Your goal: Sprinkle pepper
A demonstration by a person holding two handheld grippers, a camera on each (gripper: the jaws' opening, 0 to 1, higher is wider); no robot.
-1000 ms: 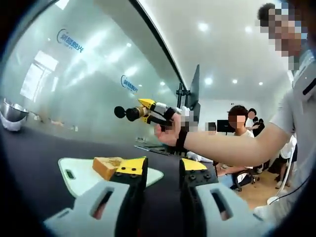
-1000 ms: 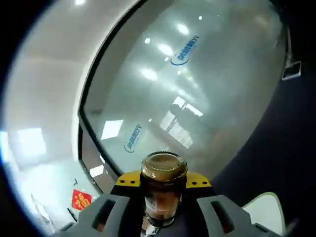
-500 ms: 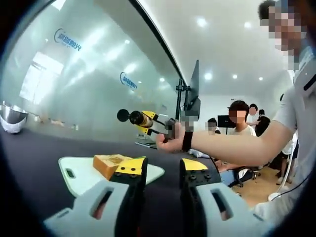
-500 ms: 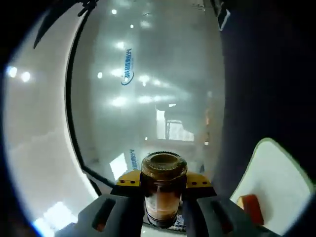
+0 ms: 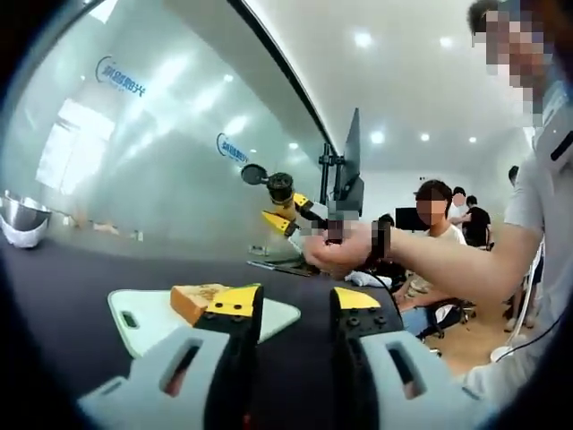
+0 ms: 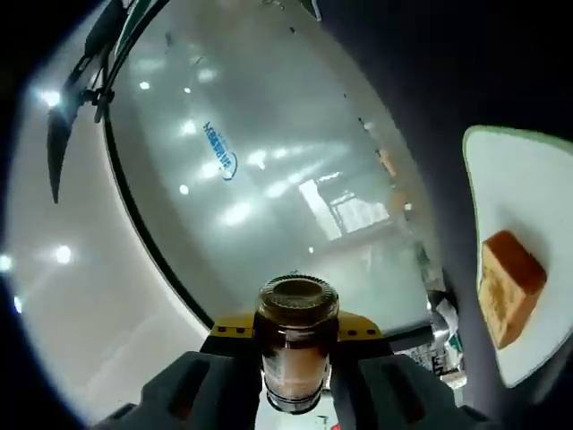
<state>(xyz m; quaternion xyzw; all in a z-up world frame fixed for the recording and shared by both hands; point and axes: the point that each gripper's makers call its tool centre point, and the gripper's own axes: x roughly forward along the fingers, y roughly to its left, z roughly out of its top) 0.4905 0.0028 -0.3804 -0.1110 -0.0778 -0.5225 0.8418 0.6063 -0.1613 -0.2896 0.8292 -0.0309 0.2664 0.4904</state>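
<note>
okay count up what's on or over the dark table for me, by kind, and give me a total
Cutting board: 1
Piece of toast on the board: 1
Pepper jar held in the right gripper: 1
Metal bowl at the far edge of the table: 1
Total: 4

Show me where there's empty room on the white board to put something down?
The cutting board is bare on both sides of the toast: the end with the handle slot, and the pointed end near the left hand-held gripper. The dark table around it is open; the middle is taken.
</note>
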